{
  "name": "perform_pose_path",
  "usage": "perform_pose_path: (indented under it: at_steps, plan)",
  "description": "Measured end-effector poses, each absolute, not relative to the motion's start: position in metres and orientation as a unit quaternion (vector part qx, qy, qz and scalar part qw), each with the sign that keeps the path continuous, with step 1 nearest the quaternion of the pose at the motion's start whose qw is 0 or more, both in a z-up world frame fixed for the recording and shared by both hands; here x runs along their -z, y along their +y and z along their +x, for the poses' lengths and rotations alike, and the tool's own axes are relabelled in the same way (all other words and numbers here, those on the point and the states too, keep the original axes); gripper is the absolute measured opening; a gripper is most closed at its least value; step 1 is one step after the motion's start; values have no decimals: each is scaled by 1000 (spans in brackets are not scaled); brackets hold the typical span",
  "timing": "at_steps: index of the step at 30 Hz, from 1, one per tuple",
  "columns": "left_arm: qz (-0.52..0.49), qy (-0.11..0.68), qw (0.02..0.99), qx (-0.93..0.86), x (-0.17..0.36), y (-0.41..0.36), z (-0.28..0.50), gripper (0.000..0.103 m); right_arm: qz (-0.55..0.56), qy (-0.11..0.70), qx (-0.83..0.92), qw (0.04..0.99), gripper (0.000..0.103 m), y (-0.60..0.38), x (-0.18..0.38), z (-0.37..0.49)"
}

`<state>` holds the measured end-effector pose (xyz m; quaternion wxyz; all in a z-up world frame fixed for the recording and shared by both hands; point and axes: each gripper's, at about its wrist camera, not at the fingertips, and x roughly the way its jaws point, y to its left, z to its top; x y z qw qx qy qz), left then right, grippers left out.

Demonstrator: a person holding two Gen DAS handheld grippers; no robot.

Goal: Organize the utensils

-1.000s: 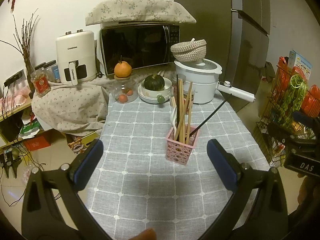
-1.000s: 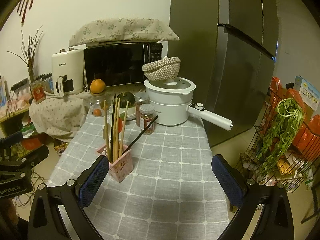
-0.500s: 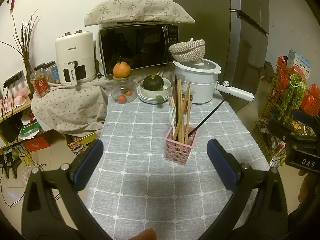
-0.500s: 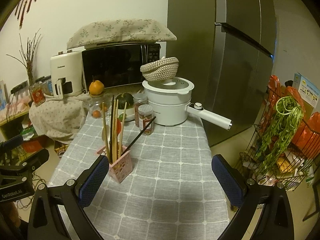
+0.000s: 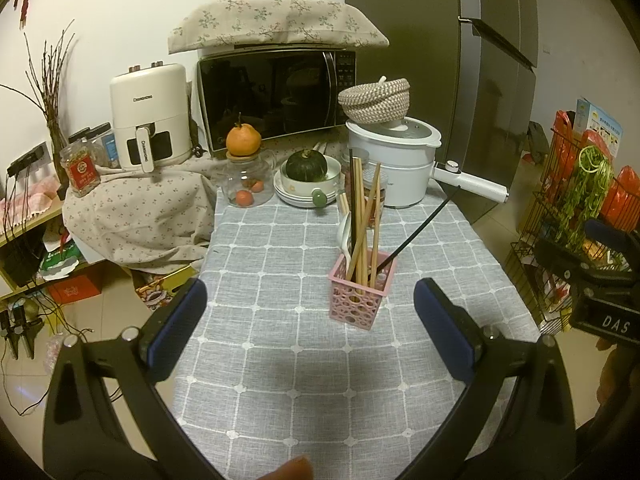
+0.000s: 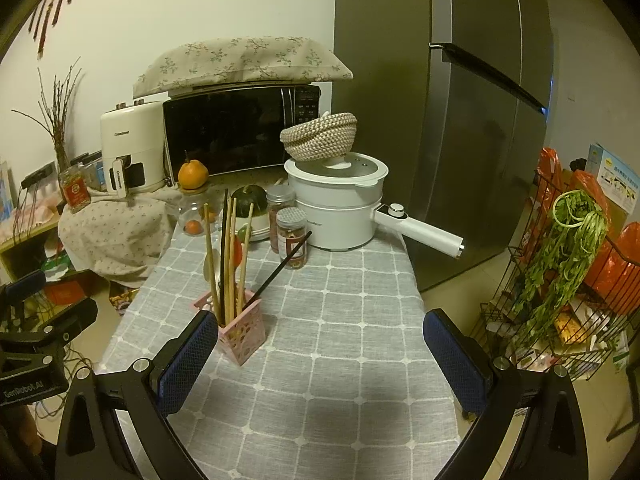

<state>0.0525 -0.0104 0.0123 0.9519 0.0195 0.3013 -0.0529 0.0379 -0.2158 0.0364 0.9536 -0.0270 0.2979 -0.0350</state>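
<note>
On the counter [image 5: 304,364], covered with a grey checked cloth, a pink perforated utensil holder [image 5: 360,292] stands upright; wooden chopsticks [image 5: 362,224] rise from it, leaning slightly, along with a white spoon [image 5: 345,229], and one black chopstick [image 5: 420,230] slants out towards 2 o'clock. Both grippers hover above the near edge of the counter, apart from the holder; the left gripper [image 5: 310,320] has its jaws spread wide with nothing between them, the holder lying ahead at about 1 o'clock in the left wrist view; the right gripper [image 6: 320,352] likewise has its jaws spread and bare, the holder [image 6: 240,332] sitting just beyond its left blue pad [image 6: 186,364] at roughly 11 o'clock in the right wrist view. Behind the holder, at 12 o'clock in the left wrist view, stacked white plates carry a dark green pumpkin [image 5: 307,166]; a glass jar [image 5: 244,184] topped with an orange [image 5: 243,140] stands to its left; a white electric pot [image 5: 390,172] with a woven basket [image 5: 374,100] on its lid stands to its right; two spice jars [image 6: 292,238] show in front of the pot in the right wrist view. Further back are a black microwave [image 5: 276,96] under a floral cloth, a white air fryer [image 5: 150,124], and a grey refrigerator [image 5: 460,60].
</note>
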Motion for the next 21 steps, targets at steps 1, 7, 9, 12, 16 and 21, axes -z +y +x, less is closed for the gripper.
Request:
perform_pose_path:
  at_steps: [1,7,9,12,16,21]
  plan:
    - [19,301,952,53,-12,-10,52,103,-27,298,35,954,103,-216,-36,38]
    - [21,300,952,52,-14,-10,53,103,-27,298,35,954,103,-217,-36,38]
    - [21,300,952,52,-14,-9,54,103,-26,298,34,953,103,-217,-36,38]
    - [21,300,952,52,-14,-10,53,103,-28,298,34,953,103,-217,-36,38]
    - [21,300,952,53,-14,-9,53,103,-27,301,34,953,103,-217,-35,39]
    - [20,300,952,57,-14,-8,52,103,-27,302,36,952,103,-218,-34,40]
